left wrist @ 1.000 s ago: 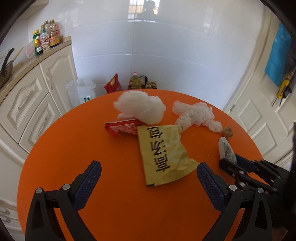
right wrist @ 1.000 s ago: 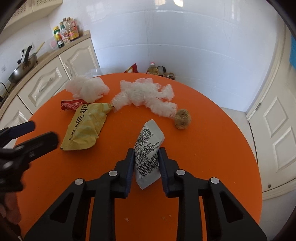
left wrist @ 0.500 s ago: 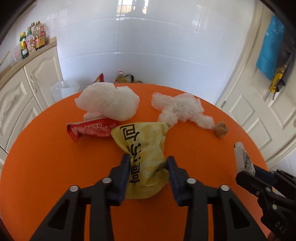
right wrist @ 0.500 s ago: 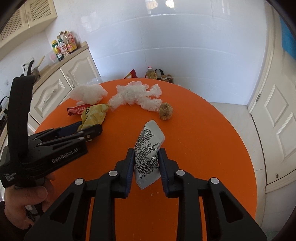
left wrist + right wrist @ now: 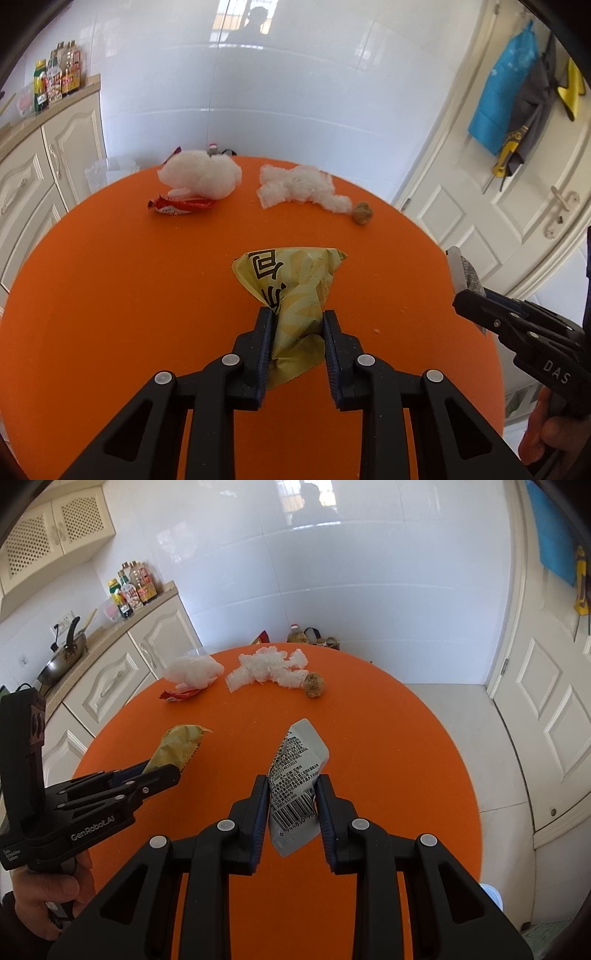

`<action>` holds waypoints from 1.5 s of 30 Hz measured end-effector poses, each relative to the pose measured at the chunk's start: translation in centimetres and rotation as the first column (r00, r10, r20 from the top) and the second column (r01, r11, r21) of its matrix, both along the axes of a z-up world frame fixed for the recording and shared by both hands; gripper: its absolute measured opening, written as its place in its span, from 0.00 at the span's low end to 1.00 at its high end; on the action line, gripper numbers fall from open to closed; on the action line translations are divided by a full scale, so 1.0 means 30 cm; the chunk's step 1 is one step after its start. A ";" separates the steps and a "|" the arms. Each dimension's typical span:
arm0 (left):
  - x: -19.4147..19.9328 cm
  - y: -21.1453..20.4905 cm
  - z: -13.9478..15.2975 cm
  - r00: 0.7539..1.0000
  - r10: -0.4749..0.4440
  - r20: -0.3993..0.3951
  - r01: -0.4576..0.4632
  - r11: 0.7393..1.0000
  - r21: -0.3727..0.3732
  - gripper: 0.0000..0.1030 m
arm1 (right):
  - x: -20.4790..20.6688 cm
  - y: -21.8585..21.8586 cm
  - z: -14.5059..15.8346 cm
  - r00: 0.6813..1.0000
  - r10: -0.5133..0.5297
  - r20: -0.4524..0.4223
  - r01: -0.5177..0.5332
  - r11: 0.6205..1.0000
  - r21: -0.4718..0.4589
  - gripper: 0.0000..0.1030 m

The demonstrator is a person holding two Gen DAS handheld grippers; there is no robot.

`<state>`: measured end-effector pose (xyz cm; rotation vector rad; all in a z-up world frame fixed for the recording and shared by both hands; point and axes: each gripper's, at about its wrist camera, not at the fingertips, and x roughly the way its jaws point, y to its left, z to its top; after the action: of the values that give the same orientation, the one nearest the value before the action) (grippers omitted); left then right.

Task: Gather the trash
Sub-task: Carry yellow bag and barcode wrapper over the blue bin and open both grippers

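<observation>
Left claw (image 5: pixel 298 325): clamped on the yellow wrapper (image 5: pixel 295 288), pads pressing its crumpled near end; the far end fans out past the tips. In the right wrist view the same claw (image 5: pixel 162 771) comes in from the left with the wrapper (image 5: pixel 177 746) sticking out ahead of it.
Right claw (image 5: pixel 291 794): clamped on the grey packet (image 5: pixel 295 779), barcode end toward the camera, printed end pointing far. In the left wrist view this claw (image 5: pixel 467 291) shows at the right edge with the packet (image 5: pixel 463 271) standing up from its tips.
Height: cannot tell whether either piece touches the desk (image 5: pixel 110 295) or hangs just above it.
Desk: round, orange; seen again in the right wrist view (image 5: pixel 388 738).
Far left of desk: white bag (image 5: pixel 201 177), bunched; red wrapper (image 5: pixel 181 205) lies just in front of it, touching. Right wrist view: bag (image 5: pixel 194 670), red wrapper (image 5: pixel 181 694).
Far middle: white foam net (image 5: pixel 299 186), stretched left to right; brown ball (image 5: pixel 362 212) at its right end, touching or just beside. Right wrist view: net (image 5: pixel 269 668), ball (image 5: pixel 314 685).
Crumbs: a few pale specks on the desk near right of the left claw.
Hands: right hand (image 5: pixel 550 432) and left hand (image 5: pixel 48 897) each grip a claw's handle.
Surroundings: cream cabinets (image 5: pixel 110 675) at left with bottles (image 5: pixel 129 589) and a pan (image 5: pixel 62 657) on top; white door (image 5: pixel 517 206) at right.
</observation>
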<state>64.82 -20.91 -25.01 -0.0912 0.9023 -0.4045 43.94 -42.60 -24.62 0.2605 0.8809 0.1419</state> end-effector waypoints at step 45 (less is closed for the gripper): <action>-0.624 -1.118 -0.034 0.705 -0.691 -0.160 0.706 0.705 0.069 0.22 | -0.940 -1.040 -0.230 0.737 -0.657 -0.157 0.669 0.743 0.027 0.25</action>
<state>46.09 -54.44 -26.04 0.3698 1.0662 -1.0690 15.74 -73.80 -31.53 0.6581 0.8713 -0.5231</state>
